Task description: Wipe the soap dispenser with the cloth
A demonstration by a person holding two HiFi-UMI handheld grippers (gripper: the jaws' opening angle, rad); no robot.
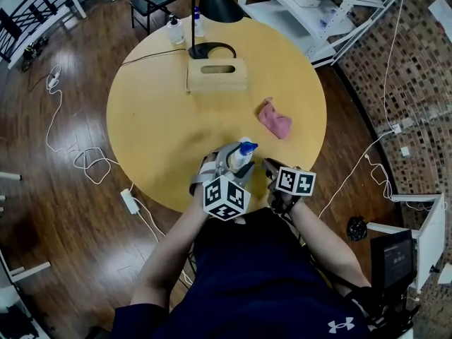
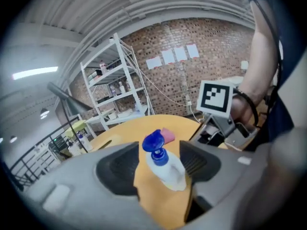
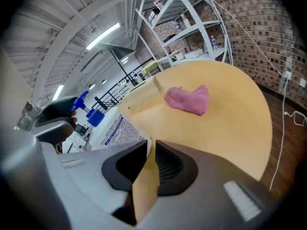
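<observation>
A white soap dispenser [image 1: 242, 154] with a blue pump sits between my left gripper's [image 1: 236, 159] jaws, lifted over the table's near edge. In the left gripper view the dispenser [image 2: 165, 169] lies along the jaws with its pump pointing away. A yellow cloth [image 2: 158, 200] is bunched under and beside it, and my left gripper [image 2: 156, 164] is shut on it. My right gripper [image 3: 149, 155] is shut on a fold of that yellow cloth [image 3: 144, 186], just right of the dispenser [image 3: 112, 128]. In the head view my right gripper [image 1: 267, 171] is close beside the left.
A pink cloth [image 1: 274, 119] lies on the round yellow table [image 1: 141, 111], right of centre. A tan tissue box [image 1: 216, 75], a black lamp [image 1: 212, 6] and two small bottles [image 1: 175, 30] stand at the far side. White shelves [image 1: 304, 6] and floor cables [image 1: 88, 164] surround the table.
</observation>
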